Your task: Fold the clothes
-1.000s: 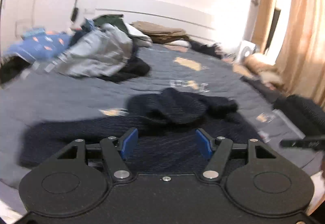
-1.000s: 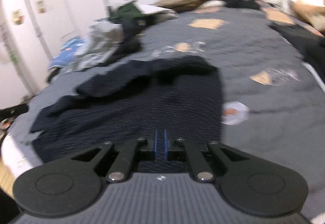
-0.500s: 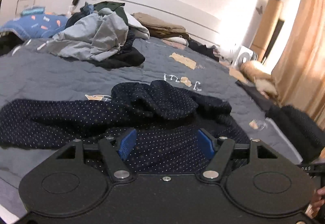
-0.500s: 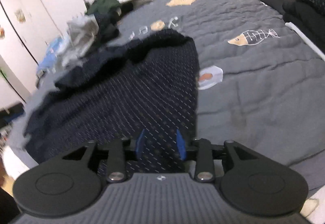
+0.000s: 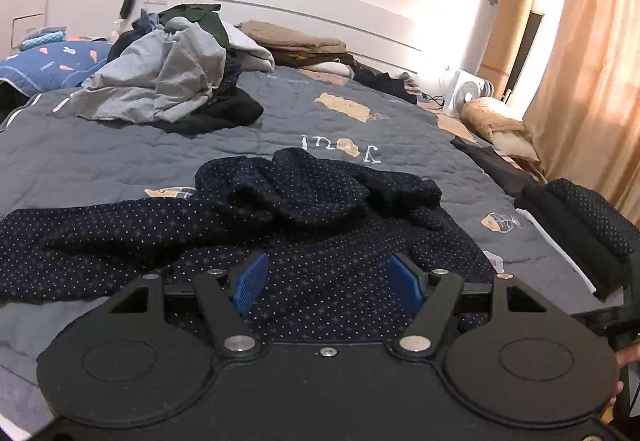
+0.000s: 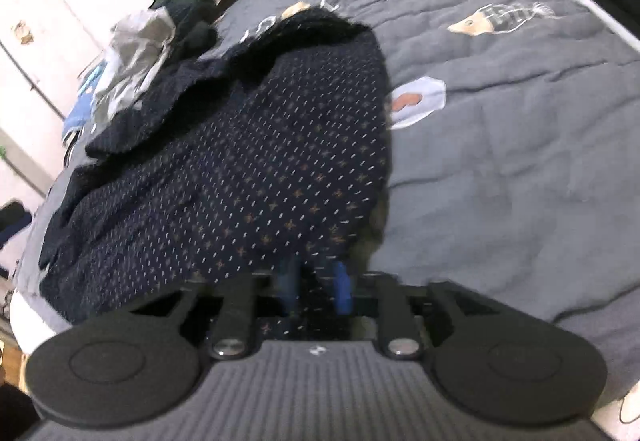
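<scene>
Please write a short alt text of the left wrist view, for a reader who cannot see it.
An open left gripper with blue pads hovers over a crumpled navy dotted garment on a grey quilted bed. Behind it lies a pile of unfolded clothes; folded dark clothes sit at the right edge.

Navy dotted garment (image 5: 304,225) (tiny crosses); grey quilt (image 5: 120,157).

Wide-open black left gripper with blue pads (image 5: 326,283) over crumpled navy dotted fabric garment (image 5: 248,217) on grey quilted bedspread (image 5: 120,157); heap of grey clothes (image 5: 160,89) beyond.
</scene>
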### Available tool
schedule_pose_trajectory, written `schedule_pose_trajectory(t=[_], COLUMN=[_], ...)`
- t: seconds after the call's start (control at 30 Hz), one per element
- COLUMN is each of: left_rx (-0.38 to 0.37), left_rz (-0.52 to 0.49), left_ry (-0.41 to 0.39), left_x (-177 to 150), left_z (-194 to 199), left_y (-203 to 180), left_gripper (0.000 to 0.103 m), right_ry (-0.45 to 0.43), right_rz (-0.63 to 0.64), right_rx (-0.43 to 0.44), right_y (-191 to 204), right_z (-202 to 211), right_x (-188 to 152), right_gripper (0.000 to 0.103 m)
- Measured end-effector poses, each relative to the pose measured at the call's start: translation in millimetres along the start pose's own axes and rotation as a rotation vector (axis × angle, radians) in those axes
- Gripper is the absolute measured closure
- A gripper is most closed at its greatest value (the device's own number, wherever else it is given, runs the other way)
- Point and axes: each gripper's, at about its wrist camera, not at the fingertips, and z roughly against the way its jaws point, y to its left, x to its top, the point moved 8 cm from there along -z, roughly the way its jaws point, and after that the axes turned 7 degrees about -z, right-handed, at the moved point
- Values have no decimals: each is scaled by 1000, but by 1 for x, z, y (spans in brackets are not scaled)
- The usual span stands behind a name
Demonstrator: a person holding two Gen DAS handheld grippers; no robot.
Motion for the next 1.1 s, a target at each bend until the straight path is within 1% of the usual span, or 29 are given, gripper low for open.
schedule_pose_trajectory(t=[0.03,0.17,0.2,0.27,0.3,0.4,0.5,0.53,0.57,0.67,0.7,0.77,0.83,0.9,0.97,1.03,1.1], left_rx=[0,7,9,13,13,11,15,21,27,35,36,45,43,39,42,48,53], left_rz=[-1,18,23,31,31,27,8,2,-4,1,1,-5,0,2,-20,-54,-96], left_ry=[-1,3,1,-4,-3,4,9,18,27,44,43,41,47,50,41,38,36], left_x=[0,0,0,2,2,2,1,0,-2,-3,-3,-2,-2,-1,1,0,2], left_z=[1,3,4,5,5,3,1,0,-2,-7,-8,-10,-13,-15,-15,-14,-16], left_y=[0,4,5,6,6,4,2,3,4,6,6,7,6,3,-1,-7,-13], left_gripper=[37,37,37,37,37,37,37,37,37,36,36,33,33,33,32,32,32], right_ry=[-19,-159,-200,-308,-347,-420,-432,-415,-399,-355,-344,-347,-373,-410,-448,-476,-482], right_rz=[-9,-30,-31,-8,-3,-31,32,46,53,20,14,23,29,10,-21,-30,4], right_rx=[3,-2,-14,-62,-86,-123,-233,-246,-245,-170,-159,-188,-218,-248,-241,-187,-143], right_y=[-1,-3,-5,-8,-11,-25,-40,-44,-48,-50,-50,-50,-51,-56,-57,-50,-33], right_z=[5,38,47,68,75,88,82,76,72,67,68,74,83,96,109,119,119], right_x=[4,29,37,60,70,99,122,125,128,127,127,127,129,135,141,144,148], right_gripper=[99,99,99,99,99,99,99,97,97,92,86,78,65,63,63,61,58])
